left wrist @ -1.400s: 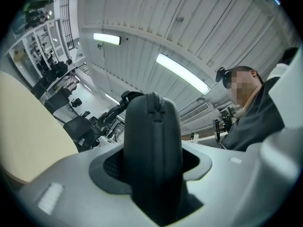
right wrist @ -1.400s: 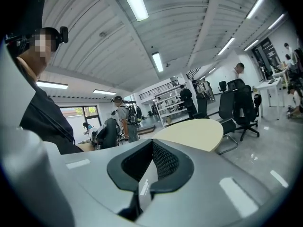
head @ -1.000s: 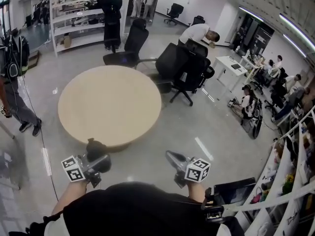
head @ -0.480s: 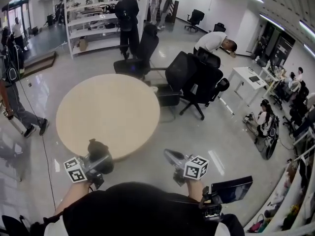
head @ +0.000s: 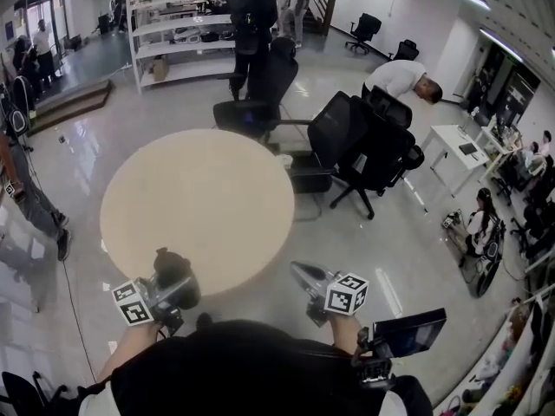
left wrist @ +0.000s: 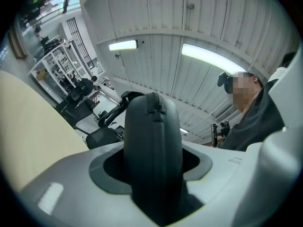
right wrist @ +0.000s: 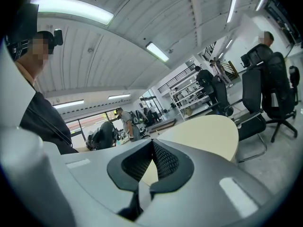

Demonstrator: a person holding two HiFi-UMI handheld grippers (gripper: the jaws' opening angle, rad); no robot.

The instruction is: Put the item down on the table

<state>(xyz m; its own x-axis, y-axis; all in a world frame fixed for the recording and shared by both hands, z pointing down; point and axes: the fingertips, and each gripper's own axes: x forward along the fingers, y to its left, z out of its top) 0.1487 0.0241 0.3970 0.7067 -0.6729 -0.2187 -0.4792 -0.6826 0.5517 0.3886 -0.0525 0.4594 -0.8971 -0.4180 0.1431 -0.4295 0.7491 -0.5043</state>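
A dark zippered case [head: 168, 263] stands upright between the jaws of my left gripper [head: 173, 277], which is shut on it. Both hang just over the near edge of the round beige table [head: 195, 202]. In the left gripper view the case [left wrist: 152, 145] fills the gap between the pads, zipper facing up, with the table [left wrist: 28, 126] at the left. My right gripper [head: 303, 276] is off the table's near right edge, shut, with nothing in it. In the right gripper view the jaw tips [right wrist: 151, 144] meet, and the table [right wrist: 203, 129] lies beyond them.
Black office chairs [head: 368, 150] crowd the table's far right side. A person [head: 22, 189] stands at the left, another [head: 254, 16] by the white shelves [head: 178, 33]. A white desk [head: 460, 150] and seated people are at the right.
The view has swung slightly, so the table sits nearer and more central. Both grippers keep their places and the left one still holds the case.
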